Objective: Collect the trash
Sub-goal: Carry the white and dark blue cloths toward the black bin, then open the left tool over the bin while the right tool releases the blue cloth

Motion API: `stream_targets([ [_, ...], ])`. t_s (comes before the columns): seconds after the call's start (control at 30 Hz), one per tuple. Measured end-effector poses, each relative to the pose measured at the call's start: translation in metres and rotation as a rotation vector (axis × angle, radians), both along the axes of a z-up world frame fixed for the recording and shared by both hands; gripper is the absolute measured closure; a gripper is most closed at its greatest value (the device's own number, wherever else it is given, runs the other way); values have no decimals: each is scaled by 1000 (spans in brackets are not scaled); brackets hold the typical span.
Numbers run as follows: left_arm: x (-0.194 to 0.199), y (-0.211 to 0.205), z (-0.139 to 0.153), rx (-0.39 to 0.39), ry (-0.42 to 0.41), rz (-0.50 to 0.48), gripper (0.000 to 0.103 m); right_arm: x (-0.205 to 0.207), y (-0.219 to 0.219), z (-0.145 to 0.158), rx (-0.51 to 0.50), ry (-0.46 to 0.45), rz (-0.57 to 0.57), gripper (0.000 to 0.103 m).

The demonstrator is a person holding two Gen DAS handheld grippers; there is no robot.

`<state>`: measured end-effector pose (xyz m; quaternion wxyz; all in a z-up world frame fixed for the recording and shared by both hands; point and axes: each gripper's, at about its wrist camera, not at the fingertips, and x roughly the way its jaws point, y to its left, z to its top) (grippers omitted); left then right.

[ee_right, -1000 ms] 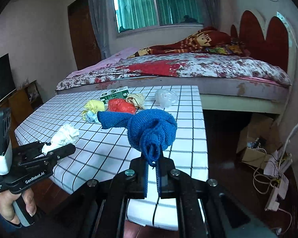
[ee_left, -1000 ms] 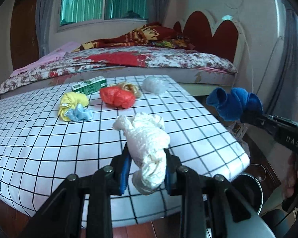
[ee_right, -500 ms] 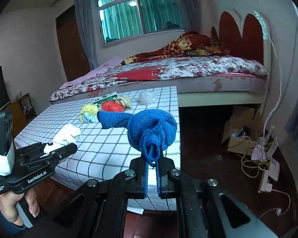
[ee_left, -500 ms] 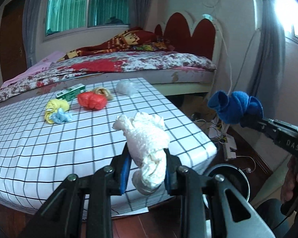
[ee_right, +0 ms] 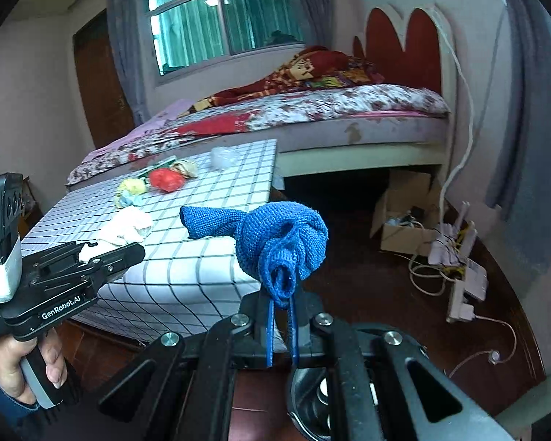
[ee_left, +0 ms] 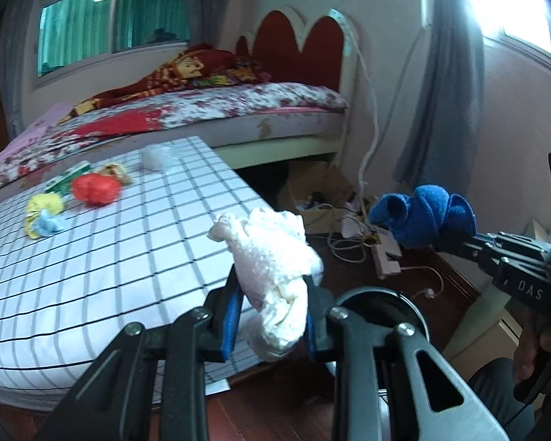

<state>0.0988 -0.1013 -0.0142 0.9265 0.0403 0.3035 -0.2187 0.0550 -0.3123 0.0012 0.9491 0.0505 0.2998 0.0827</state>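
My left gripper (ee_left: 272,327) is clamped on a crumpled white wad (ee_left: 272,268), and my right gripper (ee_right: 281,327) pinches a knotted blue knit cloth (ee_right: 275,239); both are off the table edge, above a dark round bin (ee_left: 382,308) on the floor. Neither is dropped yet. On the checked table (ee_left: 110,257) a red wad (ee_left: 95,189), a yellow-and-blue bundle (ee_left: 44,215) and a clear bag (ee_left: 158,156) remain. Only the right view shows my left hand (ee_right: 22,371).

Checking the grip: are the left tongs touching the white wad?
Touching. The left wrist view shows the left tongs pinching the white wad from both sides.
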Motion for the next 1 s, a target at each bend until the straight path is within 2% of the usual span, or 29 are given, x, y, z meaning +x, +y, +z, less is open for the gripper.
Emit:
stream_targets([
  [0.37,-16,-71,-23,15,53,-184,74,-29,-55,-26,3,64,-101,96],
  [0.67,-16,-114,-59,32,151,-321,74,-35,-83,-61,-25,148,-99,96],
  [1.0,3,-131,-102,51,284,-364,74,-19,-90,-106,-75,250,-46,96],
])
